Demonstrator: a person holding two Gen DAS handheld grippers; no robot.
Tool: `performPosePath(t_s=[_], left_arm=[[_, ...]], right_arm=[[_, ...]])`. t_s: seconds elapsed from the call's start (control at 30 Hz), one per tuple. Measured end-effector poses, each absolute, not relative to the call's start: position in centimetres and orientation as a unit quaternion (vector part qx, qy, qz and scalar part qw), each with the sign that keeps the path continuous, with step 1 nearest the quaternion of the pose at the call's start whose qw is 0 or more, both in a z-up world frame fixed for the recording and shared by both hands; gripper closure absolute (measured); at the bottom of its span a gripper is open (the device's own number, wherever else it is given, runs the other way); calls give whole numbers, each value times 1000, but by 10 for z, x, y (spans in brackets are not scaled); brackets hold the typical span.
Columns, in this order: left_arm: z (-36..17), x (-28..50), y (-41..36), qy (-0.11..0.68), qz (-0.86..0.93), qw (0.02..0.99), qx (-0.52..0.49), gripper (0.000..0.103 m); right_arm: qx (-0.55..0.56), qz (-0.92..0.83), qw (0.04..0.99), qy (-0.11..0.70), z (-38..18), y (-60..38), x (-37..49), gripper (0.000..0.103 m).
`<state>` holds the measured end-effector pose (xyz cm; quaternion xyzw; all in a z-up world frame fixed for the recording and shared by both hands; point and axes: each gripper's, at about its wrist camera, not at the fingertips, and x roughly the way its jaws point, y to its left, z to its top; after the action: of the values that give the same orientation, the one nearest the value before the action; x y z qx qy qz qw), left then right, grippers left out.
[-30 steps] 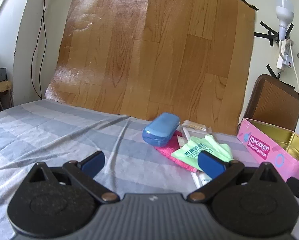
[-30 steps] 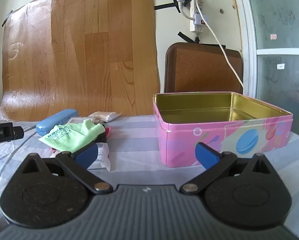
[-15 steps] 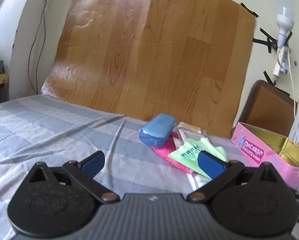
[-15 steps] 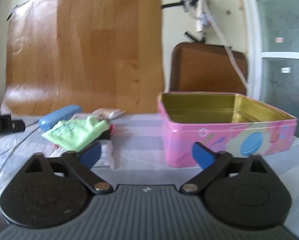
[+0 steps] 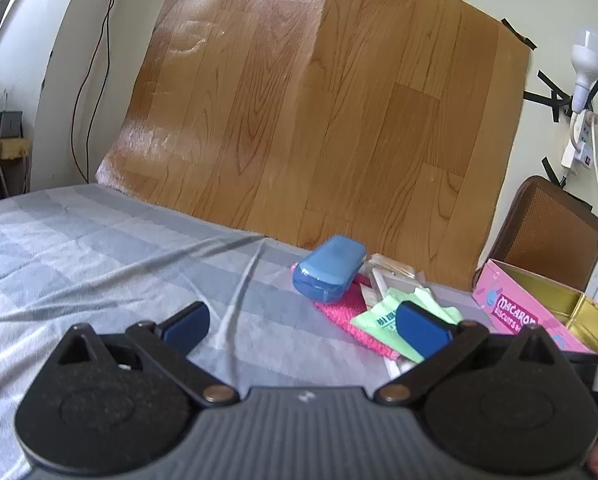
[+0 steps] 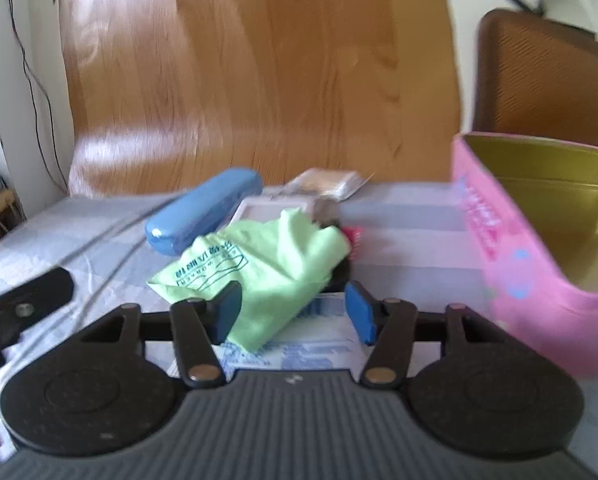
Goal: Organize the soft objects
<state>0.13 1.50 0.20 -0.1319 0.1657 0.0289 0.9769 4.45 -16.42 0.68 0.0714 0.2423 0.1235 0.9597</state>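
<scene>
L wrist view: green cloth [image 5: 383,312] w/ dark printed lettering lies crumpled on a pink knitted piece [image 5: 339,314], in the pile toward the far right of the grey checked bed [image 5: 79,248]. Blue hard case [image 5: 329,268] rests on the pink piece's far end; clear packets [image 5: 391,272] just behind. Pink tin [image 5: 511,312], lid off, gold inside, at bed's right edge. Left gripper [image 5: 299,326] fingers spread wide, holding nothing, above bare sheet; R pad overlaps the cloth in view, contact can't tell.

R wrist view (blurred): green cloth [image 6: 267,264] closer, folds visible, draped over a white printed packet [image 6: 315,344] and something dark. White flat box [image 6: 271,208] behind it shows here only; pink piece nearly hidden. Right gripper [image 6: 295,312] fingers part open, empty, straddling the cloth's near edge. Tin [image 6: 539,264] just right.
</scene>
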Motion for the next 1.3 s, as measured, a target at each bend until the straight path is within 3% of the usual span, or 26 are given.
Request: performPosePath(t_s=[0.07,0.43,0.57,0.67,0.73,0.8,0.87,0.9,0.93,0.97,1.0,1.1,1.3], left_arm=[[2,1,13,165,29,978,-124,0],[3,5,0,195,-39,976,-83,0],[7,3,-31,250,-160,953,-64,11],[8,0,-68,288,-246,924,-60,21],[5,0,-86,311,-286,904,-65,32],[2,2,-101,333,-313,886,-74,38],[-2,5,-115,354,-329,872,-76,42],[-6,9,-119,371,-335,863,-76,52],[-10,12,-122,382,-339,856,-80,53],[-11,12,-125,376,-340,858,-80,57],[-12,14,-130,384,-348,852,-78,67],[-2,16,-136,376,-359,850,-82,77],[55,21,-154,290,-414,859,-82,73]], right_arm=[[78,137,953,260,4,-155,55,97],[55,108,958,260,0,-196,-10,96],[85,80,950,290,-13,-233,-50,96],[112,65,946,297,-18,-255,-77,88],[126,65,946,291,-17,-264,-89,67],[129,65,946,289,-16,-269,-93,39],[121,73,949,281,-15,-268,-93,36],[112,79,951,276,-15,-267,-94,37],[98,86,953,272,-15,-264,-95,38],[84,92,955,269,-16,-261,-95,67],[75,98,954,275,-17,-258,-92,85],[32,105,956,271,-19,-249,-88,92],[29,72,980,183,0,-259,-94,93]])
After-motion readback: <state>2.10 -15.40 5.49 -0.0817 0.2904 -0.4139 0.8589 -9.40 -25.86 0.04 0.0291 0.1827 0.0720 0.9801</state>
